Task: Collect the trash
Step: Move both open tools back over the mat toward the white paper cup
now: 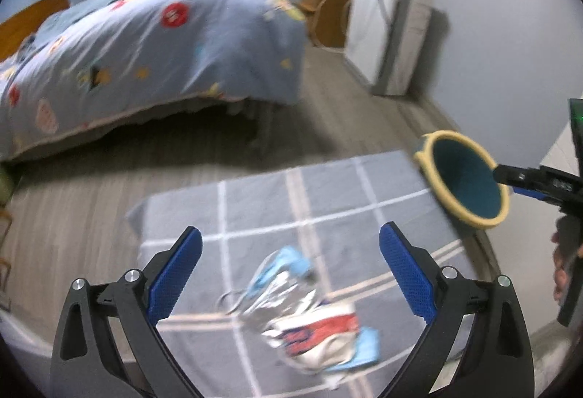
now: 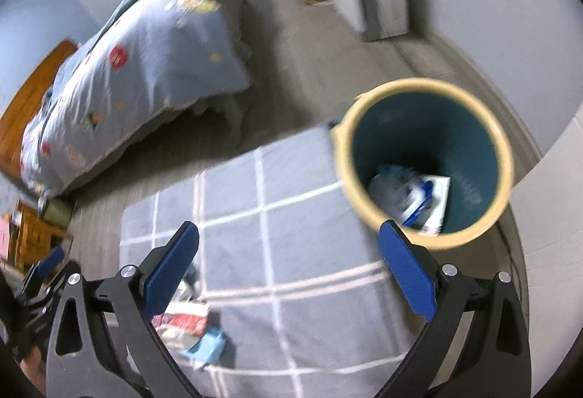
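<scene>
Ideally, the left gripper [image 1: 289,263], spread wide and empty, drops squarely over the near crumpled wrappers [image 1: 309,317] before squeezing them for the bin [image 2: 424,161].

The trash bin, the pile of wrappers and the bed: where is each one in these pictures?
trash bin [image 2: 470,128], right wrist view, inner teal wall.
pile of wrappers [image 1: 313,321], left wrist view, red and white wrapper.
bed [image 1: 153,44], left wrist view, blue quilt top.

We are looking at a home bedroom: a bed [image 1: 145,44] under a blue patterned quilt is filling the far side, with a wooden headboard [image 1: 32,19] showing behind it. A checked grey rug [image 1: 328,201] is lying on the wood-look floor [image 1: 73,201], and a white cabinet [image 1: 386,33] is standing against the wall.
</scene>
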The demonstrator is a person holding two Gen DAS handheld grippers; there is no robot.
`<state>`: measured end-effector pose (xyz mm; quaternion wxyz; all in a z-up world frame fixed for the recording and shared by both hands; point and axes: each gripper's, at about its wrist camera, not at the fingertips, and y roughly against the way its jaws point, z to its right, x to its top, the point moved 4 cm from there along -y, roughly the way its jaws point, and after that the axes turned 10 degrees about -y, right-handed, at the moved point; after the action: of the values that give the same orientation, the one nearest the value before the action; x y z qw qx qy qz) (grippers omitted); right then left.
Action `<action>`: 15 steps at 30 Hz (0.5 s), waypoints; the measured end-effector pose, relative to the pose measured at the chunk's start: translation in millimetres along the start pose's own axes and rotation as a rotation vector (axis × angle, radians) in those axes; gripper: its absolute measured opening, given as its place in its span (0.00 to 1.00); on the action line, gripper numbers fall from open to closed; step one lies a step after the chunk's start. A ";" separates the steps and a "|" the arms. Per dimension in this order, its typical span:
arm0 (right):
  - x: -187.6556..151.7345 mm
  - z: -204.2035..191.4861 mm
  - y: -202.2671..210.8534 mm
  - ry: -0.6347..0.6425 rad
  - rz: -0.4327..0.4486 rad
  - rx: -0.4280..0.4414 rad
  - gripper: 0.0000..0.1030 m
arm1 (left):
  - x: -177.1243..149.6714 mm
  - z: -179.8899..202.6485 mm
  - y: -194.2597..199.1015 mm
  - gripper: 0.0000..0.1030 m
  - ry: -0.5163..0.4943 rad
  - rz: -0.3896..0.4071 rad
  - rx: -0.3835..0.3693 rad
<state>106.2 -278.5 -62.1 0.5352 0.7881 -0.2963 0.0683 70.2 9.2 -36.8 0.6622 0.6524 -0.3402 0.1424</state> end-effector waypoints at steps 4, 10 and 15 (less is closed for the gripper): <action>-33.5 -41.3 -17.1 0.079 -0.055 0.010 0.94 | -17.9 -31.6 6.0 0.94 0.012 0.003 0.036; -84.3 -87.1 -45.7 0.138 -0.129 0.007 0.94 | -33.7 -64.2 11.7 0.94 0.050 -0.004 0.048; -143.5 -119.1 -77.8 0.243 -0.245 -0.006 0.94 | -41.9 -80.8 14.1 0.94 0.028 -0.012 0.081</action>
<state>56.2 -97.1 -135.8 0.5736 0.8028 -0.1312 0.0963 52.2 99.0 -46.0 0.6409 0.6785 -0.3207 0.1613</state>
